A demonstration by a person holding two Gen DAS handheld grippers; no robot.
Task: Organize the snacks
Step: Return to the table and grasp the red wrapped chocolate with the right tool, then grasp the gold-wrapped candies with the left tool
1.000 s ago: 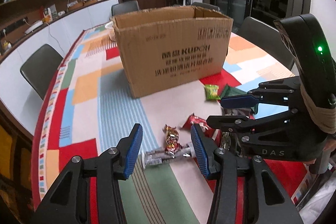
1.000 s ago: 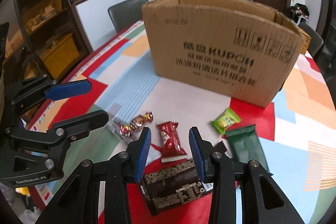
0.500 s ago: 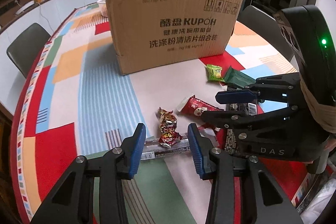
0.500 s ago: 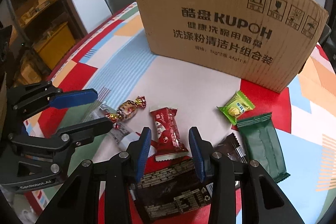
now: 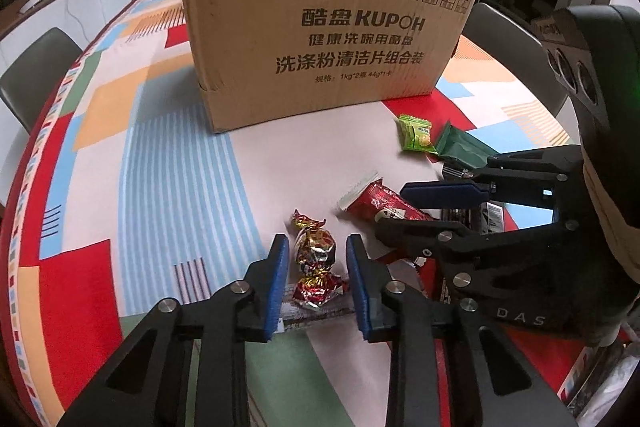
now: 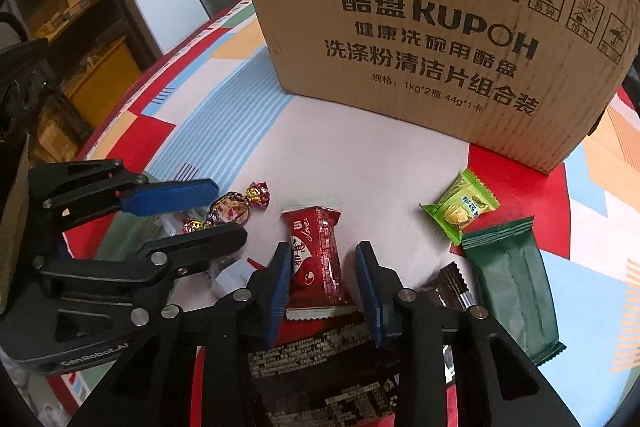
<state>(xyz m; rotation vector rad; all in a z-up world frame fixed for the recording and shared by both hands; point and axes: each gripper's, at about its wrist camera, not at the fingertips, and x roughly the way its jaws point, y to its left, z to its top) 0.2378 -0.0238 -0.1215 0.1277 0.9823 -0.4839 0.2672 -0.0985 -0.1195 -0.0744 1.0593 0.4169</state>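
My left gripper (image 5: 318, 275) is open, its blue pads on either side of a foil-wrapped candy (image 5: 316, 259) that lies on a clear-wrapped bar (image 5: 312, 313). My right gripper (image 6: 322, 287) is open around a red snack pack (image 6: 318, 255), low over the table. A dark brown packet (image 6: 320, 359) lies under the right gripper. A light green candy pack (image 6: 460, 211) and a dark green pack (image 6: 508, 287) lie to the right. A cardboard box (image 6: 420, 39) stands behind the snacks, also in the left wrist view (image 5: 320, 39).
The table wears a colourful patchwork cloth (image 5: 100, 131). Grey chairs (image 5: 36, 71) stand around it. The left gripper shows at the left of the right wrist view (image 6: 188, 211); the right gripper shows at the right of the left wrist view (image 5: 420, 211). Shelves (image 6: 72, 11) stand beyond the table edge.
Both grippers have moved forward and down towards the snacks. The left pads now flank the foil candy and the right pads flank the red pack. The box looms larger.
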